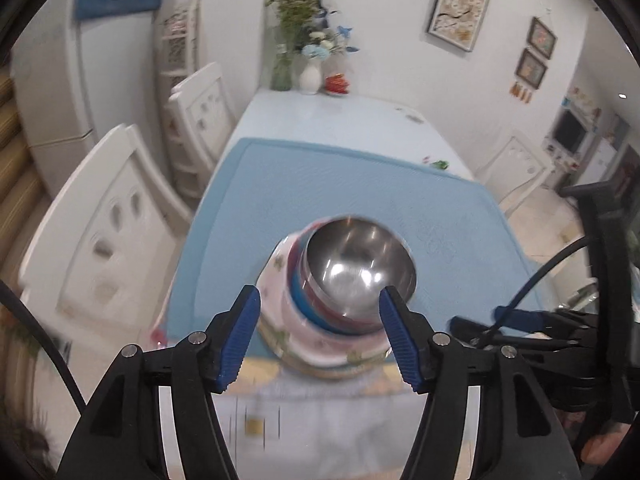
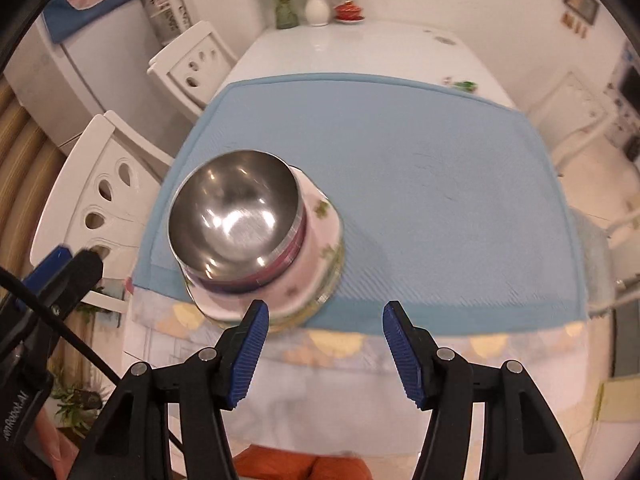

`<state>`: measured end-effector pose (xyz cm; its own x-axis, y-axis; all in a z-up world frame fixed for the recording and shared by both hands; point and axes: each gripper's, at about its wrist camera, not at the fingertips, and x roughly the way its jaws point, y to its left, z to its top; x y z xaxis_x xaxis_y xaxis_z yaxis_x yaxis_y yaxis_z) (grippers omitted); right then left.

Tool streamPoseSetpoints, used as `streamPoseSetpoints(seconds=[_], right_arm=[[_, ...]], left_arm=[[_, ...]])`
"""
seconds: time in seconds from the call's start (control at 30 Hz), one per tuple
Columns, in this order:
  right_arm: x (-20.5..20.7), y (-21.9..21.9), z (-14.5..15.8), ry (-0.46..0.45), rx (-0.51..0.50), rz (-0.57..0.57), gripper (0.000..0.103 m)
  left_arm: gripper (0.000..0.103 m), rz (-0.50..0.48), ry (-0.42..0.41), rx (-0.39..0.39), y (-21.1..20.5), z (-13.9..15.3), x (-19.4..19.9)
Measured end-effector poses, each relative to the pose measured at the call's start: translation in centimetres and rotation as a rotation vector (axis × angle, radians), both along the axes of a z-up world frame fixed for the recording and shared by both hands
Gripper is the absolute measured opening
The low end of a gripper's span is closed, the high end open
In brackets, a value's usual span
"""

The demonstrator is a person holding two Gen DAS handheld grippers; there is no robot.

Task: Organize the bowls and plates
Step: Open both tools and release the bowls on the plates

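A shiny steel bowl [image 1: 356, 266] [image 2: 236, 216] tops a stack of bowls and plates near the front edge of a blue mat [image 1: 340, 184] [image 2: 420, 184]. Under it sit a red-and-blue bowl [image 1: 316, 314], a white floral bowl [image 2: 316, 248] and a floral plate [image 1: 274, 276]. My left gripper [image 1: 320, 300] hovers above the stack, open, nothing between its blue pads. My right gripper [image 2: 325, 316] is open too, above the mat's front edge just right of the stack. Each gripper shows at the edge of the other's view.
The white table [image 2: 340, 48] carries vases of flowers [image 1: 310, 74] and a red dish [image 2: 349, 11] at its far end. White chairs [image 1: 116, 216] stand along the left, another chair [image 1: 516, 168] on the right. A fridge [image 1: 52, 92] stands at the back left. An orange garment [image 2: 304, 466] shows below.
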<state>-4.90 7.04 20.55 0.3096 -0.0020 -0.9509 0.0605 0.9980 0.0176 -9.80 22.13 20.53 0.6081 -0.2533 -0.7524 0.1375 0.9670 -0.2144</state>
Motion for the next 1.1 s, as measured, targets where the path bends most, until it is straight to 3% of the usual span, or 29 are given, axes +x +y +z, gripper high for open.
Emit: streamPoseSetpoints(seconds=[0.13,0.27,0.43,0.53,0.63,0.8,1.1], right_arm=[[-3.8,0.1,1.2,-0.025,0.015,-0.037,0.057],[-6.8,1.3,1.8,-0.03,-0.002,-0.036,0.057],[-8.3,2.7,2.0,-0.038,-0.033,-0.021,0.057],[-7.7,3.2,1.8,-0.049,-0.042,-0.03,0.057],[-6.2,3.6,1.2,-0.024,-0.057,-0.029,0.057],[-4.2,4.0,1.1,-0.029,-0.068,-0.045,0.057],[-1.1,3.6,-0.4,0.001,-0.055,-0.11,0.057]], left_arm=[[0.06,0.01,0.051,-0.007,-0.2,-0.1,-3.1],[0.06,-0.009,0.077,0.053,-0.6,0.0,-5.6],[0.06,-0.011,0.075,0.051,-0.2,0.0,-6.0],[0.06,-0.011,0.055,0.07,0.0,-0.1,-5.4],[0.069,0.003,0.073,0.106,0.2,-0.7,-4.2],[0.069,0.007,0.115,0.025,1.0,-1.6,-2.0],[0.069,-0.035,0.119,0.051,0.5,-2.3,1.6]])
